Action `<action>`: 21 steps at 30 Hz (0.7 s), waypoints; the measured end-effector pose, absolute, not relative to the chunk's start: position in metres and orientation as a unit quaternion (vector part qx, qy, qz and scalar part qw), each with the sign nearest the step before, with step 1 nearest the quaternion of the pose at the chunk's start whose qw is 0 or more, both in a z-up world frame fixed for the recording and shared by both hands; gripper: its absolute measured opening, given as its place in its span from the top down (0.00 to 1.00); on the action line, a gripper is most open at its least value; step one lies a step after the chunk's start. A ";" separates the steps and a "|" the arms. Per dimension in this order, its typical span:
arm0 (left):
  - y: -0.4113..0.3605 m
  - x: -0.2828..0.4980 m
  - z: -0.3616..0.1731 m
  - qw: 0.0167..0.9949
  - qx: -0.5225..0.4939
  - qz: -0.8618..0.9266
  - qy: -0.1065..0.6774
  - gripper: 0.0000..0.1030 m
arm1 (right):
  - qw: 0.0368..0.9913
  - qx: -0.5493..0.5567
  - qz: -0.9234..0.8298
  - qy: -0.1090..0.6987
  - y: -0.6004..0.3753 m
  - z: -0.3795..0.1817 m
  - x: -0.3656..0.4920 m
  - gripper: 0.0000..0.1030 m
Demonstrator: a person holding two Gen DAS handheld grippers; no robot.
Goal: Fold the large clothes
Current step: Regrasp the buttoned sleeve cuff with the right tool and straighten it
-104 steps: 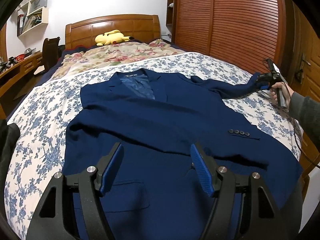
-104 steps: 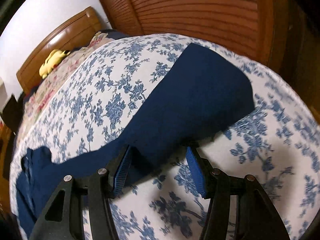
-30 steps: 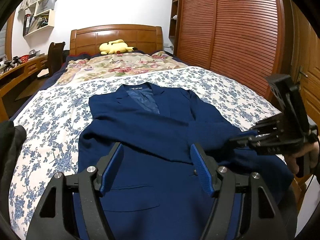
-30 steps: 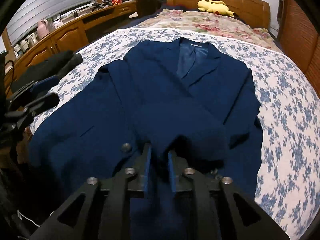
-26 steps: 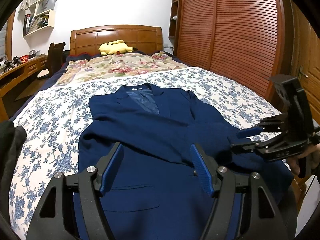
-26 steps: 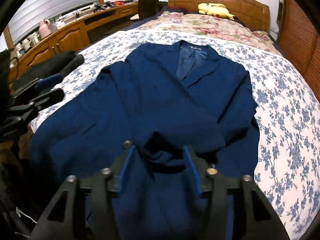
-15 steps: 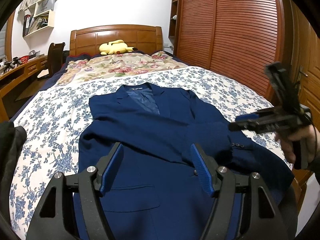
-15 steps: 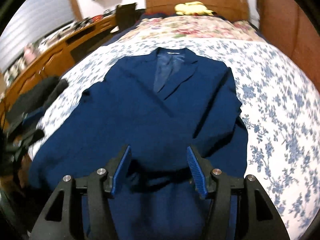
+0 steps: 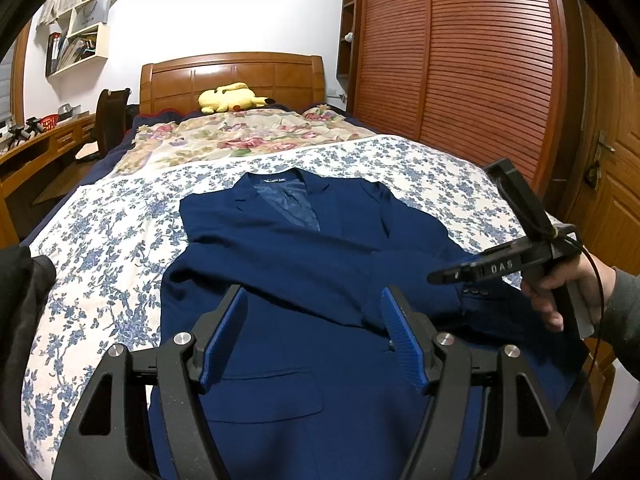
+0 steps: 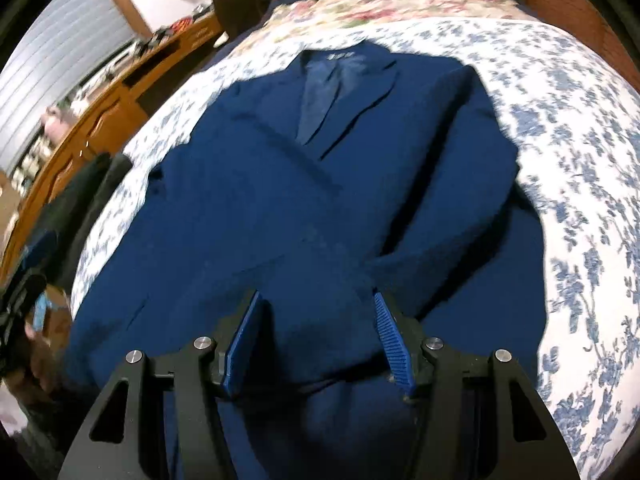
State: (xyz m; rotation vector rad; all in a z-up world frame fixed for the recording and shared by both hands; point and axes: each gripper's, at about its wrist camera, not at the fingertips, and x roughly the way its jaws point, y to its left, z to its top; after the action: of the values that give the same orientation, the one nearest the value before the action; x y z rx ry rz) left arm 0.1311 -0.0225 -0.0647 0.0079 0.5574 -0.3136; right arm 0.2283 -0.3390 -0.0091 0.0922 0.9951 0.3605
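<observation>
Now the navy jacket (image 9: 304, 280) lies face up across the floral bedspread (image 9: 100, 248), collar toward 12 o'clock in the left wrist view, and its right sleeve (image 9: 416, 276) rests folded in over the chest, where a few seconds ago it stretched out toward the wardrobe (image 9: 472, 64). A second ago the right gripper (image 10: 318, 332) pinched that sleeve's cuff; its jaws now stand apart with nothing pressed between the pads, only loose cloth lying beneath them. In the left wrist view the same gripper sits at 3 o'clock, just above the cuff buttons (image 9: 474, 290), the person's hand (image 9: 568, 292) behind it. The left gripper (image 9: 314, 336) has not shifted: it hovers over the lower front of the jacket at 6 o'clock, jaws wide and empty. One sleeve fold looks done, I judge; the other sleeve and the body folds probably remain.
</observation>
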 end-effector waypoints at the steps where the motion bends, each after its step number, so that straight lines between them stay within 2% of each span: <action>1: -0.022 0.131 -0.065 0.949 0.005 -0.154 0.274 0.32 | 0.862 0.032 0.174 0.474 -0.335 -0.010 0.229 0.51; 3: -0.022 0.130 -0.065 0.950 0.007 -0.152 0.274 0.32 | 0.861 0.013 0.180 0.475 -0.326 -0.010 0.229 0.85; 5: -0.019 0.128 -0.064 0.951 0.010 -0.148 0.272 0.32 | 0.864 -0.003 0.189 0.467 -0.319 -0.009 0.233 0.90; 21: 0.050 0.111 -0.066 0.959 -0.011 -0.090 0.269 0.32 | 0.898 -0.098 0.291 0.314 -0.188 0.075 0.211 0.93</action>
State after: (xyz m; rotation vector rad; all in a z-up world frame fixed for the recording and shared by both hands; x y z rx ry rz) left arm 0.1108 0.0504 -0.0660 -0.0215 0.5452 -0.1832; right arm 0.2111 -0.1877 0.0753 -0.2037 0.6502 0.6033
